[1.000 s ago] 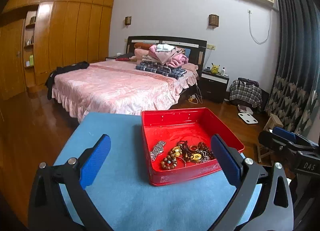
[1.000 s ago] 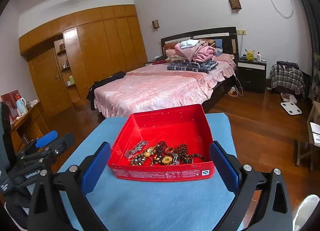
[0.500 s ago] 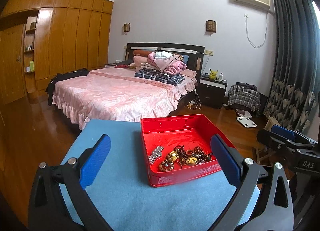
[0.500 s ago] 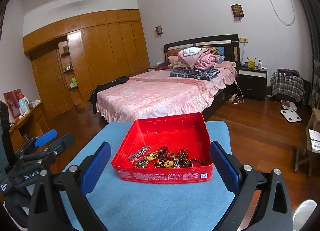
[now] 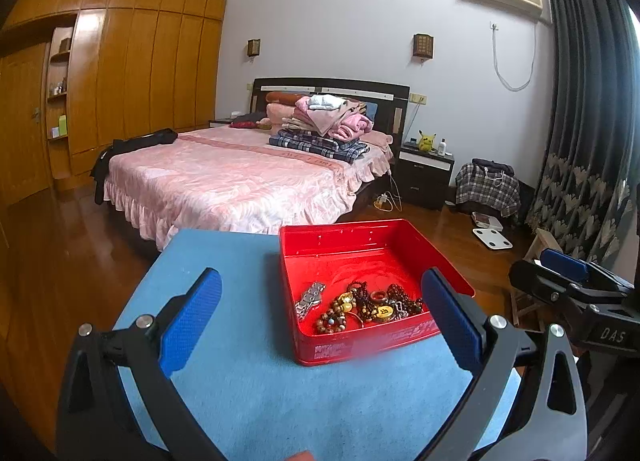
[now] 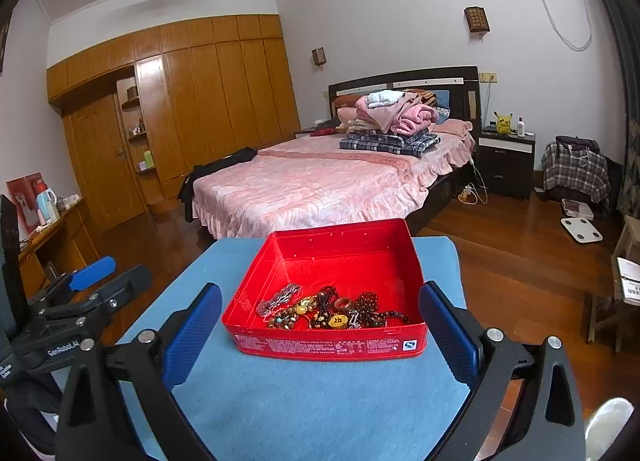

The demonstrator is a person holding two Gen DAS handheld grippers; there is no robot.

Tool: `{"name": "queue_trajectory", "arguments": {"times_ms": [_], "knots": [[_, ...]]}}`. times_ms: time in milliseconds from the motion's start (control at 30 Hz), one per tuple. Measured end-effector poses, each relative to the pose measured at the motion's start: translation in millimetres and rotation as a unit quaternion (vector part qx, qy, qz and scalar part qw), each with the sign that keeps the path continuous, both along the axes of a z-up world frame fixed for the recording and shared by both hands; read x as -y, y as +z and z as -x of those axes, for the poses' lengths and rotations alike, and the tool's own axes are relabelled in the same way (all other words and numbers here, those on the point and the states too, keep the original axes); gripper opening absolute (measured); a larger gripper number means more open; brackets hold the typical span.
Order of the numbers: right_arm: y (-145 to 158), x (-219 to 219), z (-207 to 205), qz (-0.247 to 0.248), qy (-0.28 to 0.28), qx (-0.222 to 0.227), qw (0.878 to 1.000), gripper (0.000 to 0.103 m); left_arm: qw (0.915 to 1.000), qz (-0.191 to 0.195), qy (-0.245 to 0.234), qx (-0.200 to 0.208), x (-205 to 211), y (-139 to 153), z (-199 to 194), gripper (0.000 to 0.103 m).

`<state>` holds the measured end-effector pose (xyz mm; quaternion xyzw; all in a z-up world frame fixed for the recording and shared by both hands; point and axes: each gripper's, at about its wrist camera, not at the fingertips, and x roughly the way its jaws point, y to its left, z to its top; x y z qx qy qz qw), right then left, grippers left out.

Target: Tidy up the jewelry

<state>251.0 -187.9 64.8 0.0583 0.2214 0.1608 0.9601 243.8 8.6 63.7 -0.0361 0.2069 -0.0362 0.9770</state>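
my left tool (image 5: 320, 313) and right tool (image 6: 320, 313) pulled back slightly, both spread wide, glossy red rectangular tin (image 6: 332, 257) on fuzzy blue tabletop (image 6: 304, 405), tangled beaded jewelry (image 6: 336, 311) inside

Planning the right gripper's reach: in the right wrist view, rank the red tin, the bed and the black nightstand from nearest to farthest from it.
1. Red tin: on the blue mat, just ahead of the right gripper.
2. Bed: beyond the table, centre.
3. Black nightstand: by the far wall, right of the bed.
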Motion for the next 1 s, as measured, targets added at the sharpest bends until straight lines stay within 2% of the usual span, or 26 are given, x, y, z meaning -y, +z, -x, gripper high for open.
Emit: {"name": "queue_trajectory", "arguments": {"times_ms": [1000], "knots": [[-2.4,-1.1,-2.0,0.001,0.0,-0.005,1.0,0.097,1.0,0.001,0.004,-0.006,-2.6,-8.0,-2.8,0.097]]}}
